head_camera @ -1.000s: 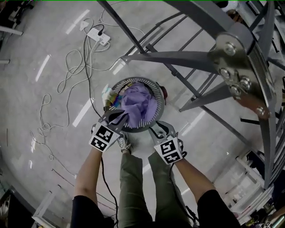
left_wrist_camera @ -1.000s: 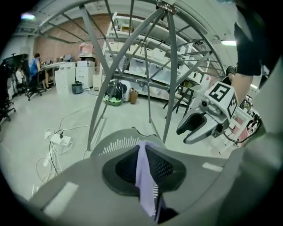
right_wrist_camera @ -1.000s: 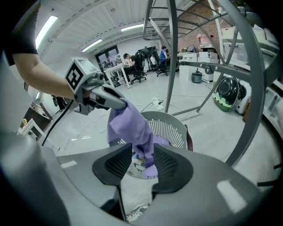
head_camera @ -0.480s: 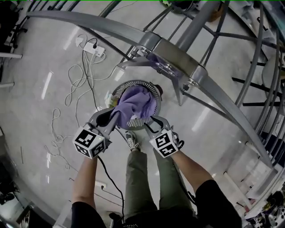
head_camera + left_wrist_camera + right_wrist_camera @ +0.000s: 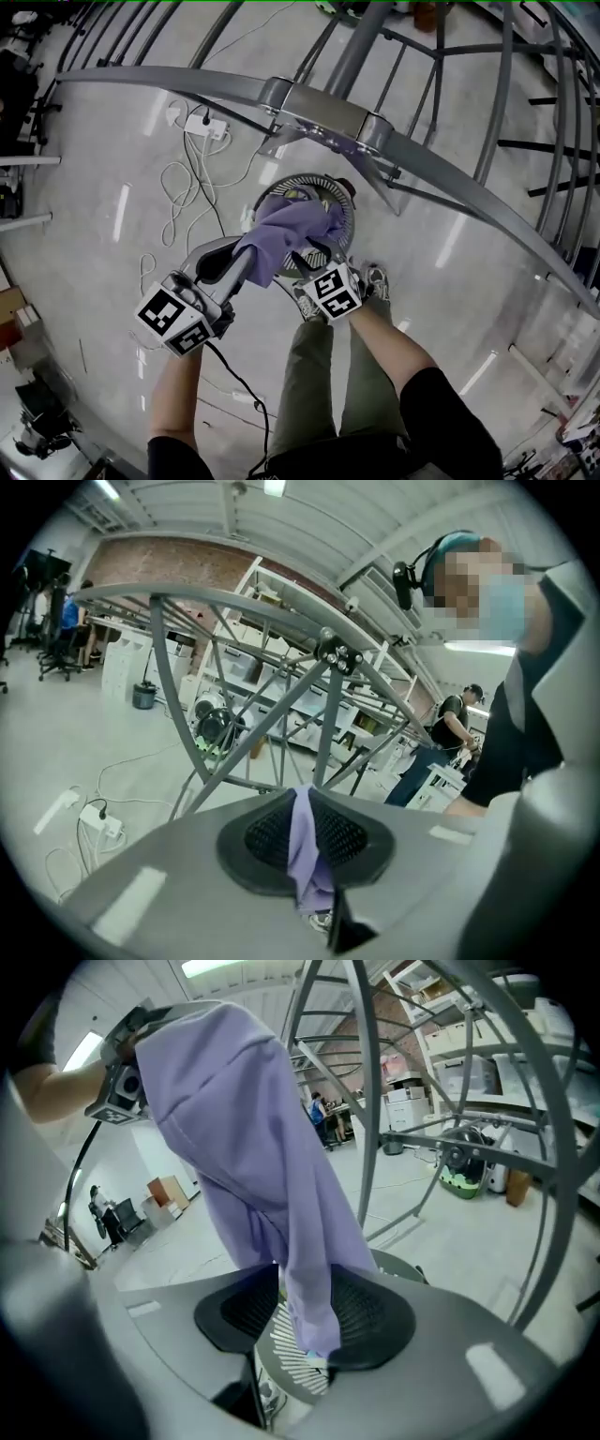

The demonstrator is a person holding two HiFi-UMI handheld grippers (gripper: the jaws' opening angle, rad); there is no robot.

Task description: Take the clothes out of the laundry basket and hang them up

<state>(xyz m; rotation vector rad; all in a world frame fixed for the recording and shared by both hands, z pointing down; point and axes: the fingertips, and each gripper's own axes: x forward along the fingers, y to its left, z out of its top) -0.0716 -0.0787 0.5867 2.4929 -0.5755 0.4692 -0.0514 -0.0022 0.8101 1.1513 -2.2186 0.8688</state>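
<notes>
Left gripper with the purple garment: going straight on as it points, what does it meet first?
Probably the rack: its post stands dead ahead of the left gripper, which is shut on the garment. Nothing else shows between, though depth is unclear.

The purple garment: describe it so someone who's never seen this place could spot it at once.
Under the grey metal drying rack, a round slatted laundry basket stands on the pale floor. Above it hangs the purple garment, pinched in the left tongs, the only lilac thing among grey metal.
</notes>
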